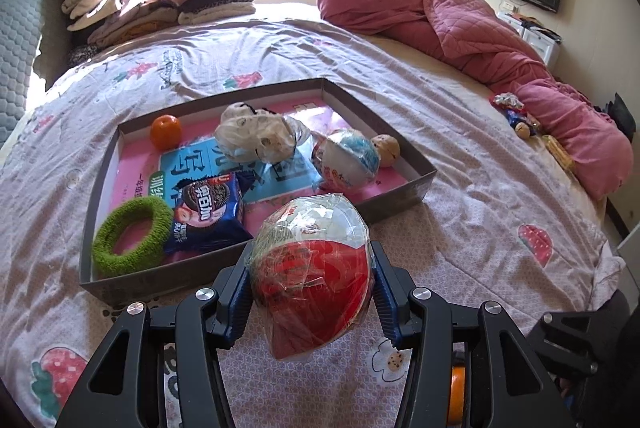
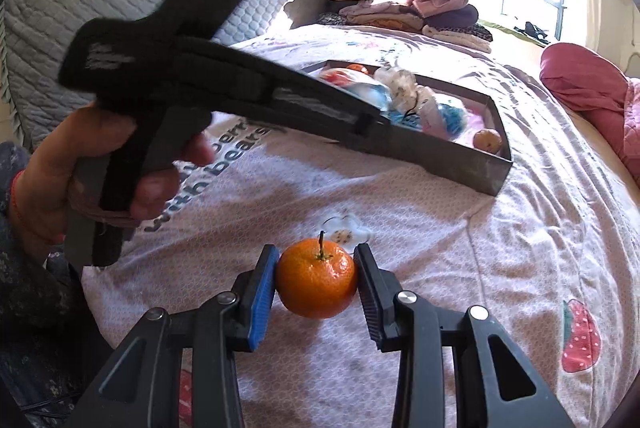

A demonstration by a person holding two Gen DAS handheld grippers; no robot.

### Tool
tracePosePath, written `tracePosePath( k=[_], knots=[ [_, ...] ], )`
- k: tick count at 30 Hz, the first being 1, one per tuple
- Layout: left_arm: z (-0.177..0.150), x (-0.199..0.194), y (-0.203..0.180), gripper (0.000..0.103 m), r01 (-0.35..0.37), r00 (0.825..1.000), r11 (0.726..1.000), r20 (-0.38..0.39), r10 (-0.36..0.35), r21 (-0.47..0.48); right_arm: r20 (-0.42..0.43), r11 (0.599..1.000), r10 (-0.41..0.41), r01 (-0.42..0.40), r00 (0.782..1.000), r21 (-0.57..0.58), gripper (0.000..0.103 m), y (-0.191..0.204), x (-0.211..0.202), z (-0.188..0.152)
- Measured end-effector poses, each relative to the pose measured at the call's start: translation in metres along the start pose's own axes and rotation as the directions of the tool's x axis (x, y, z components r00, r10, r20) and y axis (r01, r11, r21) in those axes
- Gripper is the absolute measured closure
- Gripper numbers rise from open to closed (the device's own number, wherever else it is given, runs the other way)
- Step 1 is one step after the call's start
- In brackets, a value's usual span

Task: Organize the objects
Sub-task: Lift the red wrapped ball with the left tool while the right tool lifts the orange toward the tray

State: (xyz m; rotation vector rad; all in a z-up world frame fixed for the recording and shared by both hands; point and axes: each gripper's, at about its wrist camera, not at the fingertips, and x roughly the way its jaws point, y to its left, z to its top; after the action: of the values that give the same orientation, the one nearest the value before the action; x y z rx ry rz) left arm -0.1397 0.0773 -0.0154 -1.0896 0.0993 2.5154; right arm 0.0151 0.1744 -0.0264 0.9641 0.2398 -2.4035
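While my left gripper (image 1: 310, 292) is clamped on a wrapped red-and-white egg (image 1: 314, 276) at the lower centre of its frame, the egg sits clear of the bedspread (image 1: 460, 155), just in front of the tray's (image 1: 400, 193) near wall. Behind it, 1 orange (image 1: 165, 131) lies in the tray's upper left corner, a green ring (image 1: 130, 236) at lower left, a blue snack pack (image 1: 210, 211) beside the ring, a crumpled bag (image 1: 260, 135) in the middle, and a second egg (image 1: 348, 157) and a walnut (image 1: 386, 149) to the right.

On the right wrist view, my right gripper (image 2: 316, 284) grasps a stemmed tangerine (image 2: 316, 282) at lower centre, both pads (image 2: 262, 292) touching its sides. I cannot tell if it rests on the bedspread. A hand (image 2: 100, 171) holding the other gripper fills the left of the frame.
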Motion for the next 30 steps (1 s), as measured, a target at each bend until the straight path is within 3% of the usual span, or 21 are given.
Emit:
tracePosePath(
  k=[14,30],
  knots=[
    [0.01,-0.033,0.01,0.05,-0.024,0.997,0.999,0.068,0.026,-0.027,0.099,0.996,-0.084,0.082,0.992,0.021,0.064,-0.03,-0.015,0.042],
    [0.019,-0.061,0.022,0.05,-0.058,0.989,0.997,0.13,0.064,-0.052,0.17,0.994,-0.105,0.099,0.98,0.04,0.064,-0.047,-0.018,0.079]
  ],
)
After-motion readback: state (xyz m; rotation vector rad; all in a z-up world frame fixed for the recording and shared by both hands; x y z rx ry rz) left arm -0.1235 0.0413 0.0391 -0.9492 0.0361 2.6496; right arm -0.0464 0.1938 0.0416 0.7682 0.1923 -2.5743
